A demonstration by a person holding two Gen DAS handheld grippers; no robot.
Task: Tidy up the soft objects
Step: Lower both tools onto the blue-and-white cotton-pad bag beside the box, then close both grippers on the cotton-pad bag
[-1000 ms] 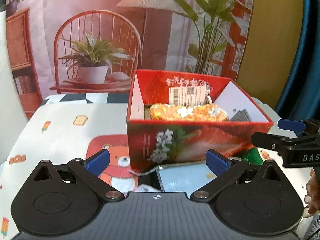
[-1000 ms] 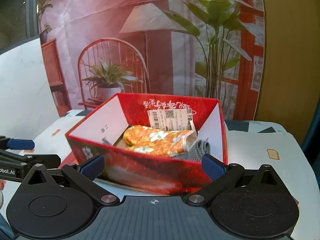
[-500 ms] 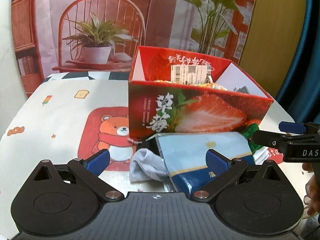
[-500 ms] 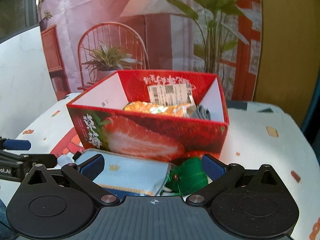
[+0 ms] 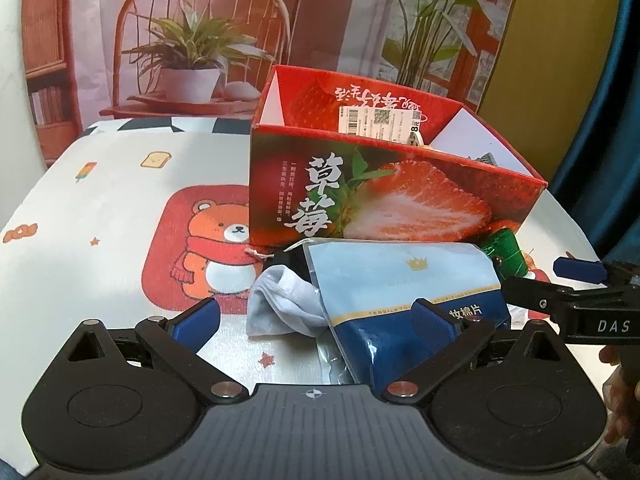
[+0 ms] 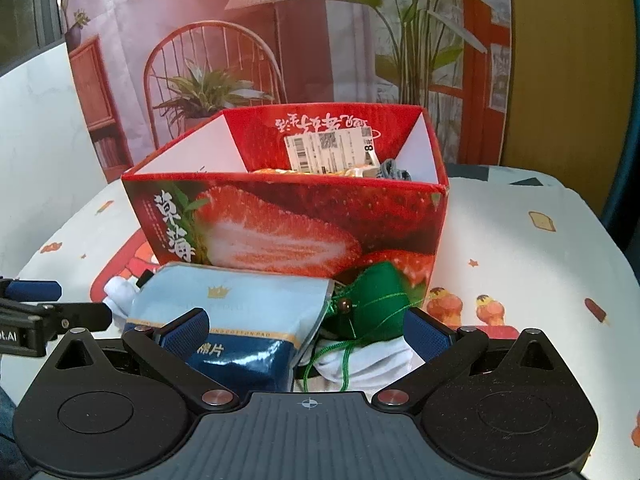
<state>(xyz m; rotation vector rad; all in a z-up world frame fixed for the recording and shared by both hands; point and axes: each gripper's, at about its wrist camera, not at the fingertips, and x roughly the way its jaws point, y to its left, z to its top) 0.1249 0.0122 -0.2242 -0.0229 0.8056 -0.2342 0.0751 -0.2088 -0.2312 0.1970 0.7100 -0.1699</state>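
A red strawberry box (image 5: 384, 196) (image 6: 304, 224) stands on the table, with an orange packet (image 6: 348, 171) and a grey item (image 6: 394, 170) inside. In front of it lie a blue cotton-pad pack (image 5: 404, 292) (image 6: 236, 312), a white sock (image 5: 284, 304) (image 6: 372, 360) and a green pouch (image 5: 504, 252) (image 6: 372, 304). My left gripper (image 5: 316, 320) is open and empty, low over the pack and sock. My right gripper (image 6: 306, 330) is open and empty, low over the pack and pouch.
The table has a white cloth with a bear print (image 5: 212, 248) left of the box. A printed backdrop with a chair and plant (image 5: 192, 48) hangs behind. The right gripper shows at the right edge of the left wrist view (image 5: 580, 292).
Both grippers have dropped and pulled back from above the box. The pack, sock and pouch in front of the box have come into view. Both stayed open.
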